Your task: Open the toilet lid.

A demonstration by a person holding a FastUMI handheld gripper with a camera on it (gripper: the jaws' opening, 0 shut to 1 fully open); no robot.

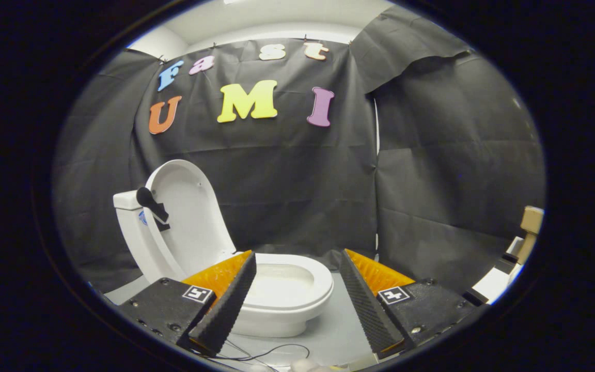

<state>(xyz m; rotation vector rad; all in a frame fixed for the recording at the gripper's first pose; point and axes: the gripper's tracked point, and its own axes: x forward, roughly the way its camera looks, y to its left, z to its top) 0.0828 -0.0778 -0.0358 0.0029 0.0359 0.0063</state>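
Since the lid [186, 217] already stands raised, leaning back toward the tank [128, 202] with its pale underside facing the tongs, the opening itself looks finished, to my judgement. The step in hand is then the last one: getting clear of the toilet [282, 302] without disturbing it.

In the gripper view, the tongs [297, 289] are spread wide and hold nothing. The two fingers stand well apart, and neither touches the lid, the seat [323, 287] or the bowl. Between them the seat ring and the open bowl show plainly, just ahead of the fingertips, with the left finger [228, 305] crossing in front of the bowl's near left side. The lid rises beyond the left finger and to its left, upright or a little past it, apart from the tongs. A dark flush handle [150, 202] sticks out from the tank's side, in front of the lid's edge.

The toilet sits on a pale tabletop [336, 333], toward its back left part, near the black cloth wall [297, 196]. A thin dark cable [271, 354] lies on the near edge of the tabletop, below the fingers. Some boxes [527, 232] stand off at the far right.

What the next move calls for, as I judge it, is little: draw straight back, keep the fingers spread, and avoid brushing the seat or knocking the lid, which might fall forward if it is only lightly balanced. Whether it rests firmly against the tank cannot be told from here.
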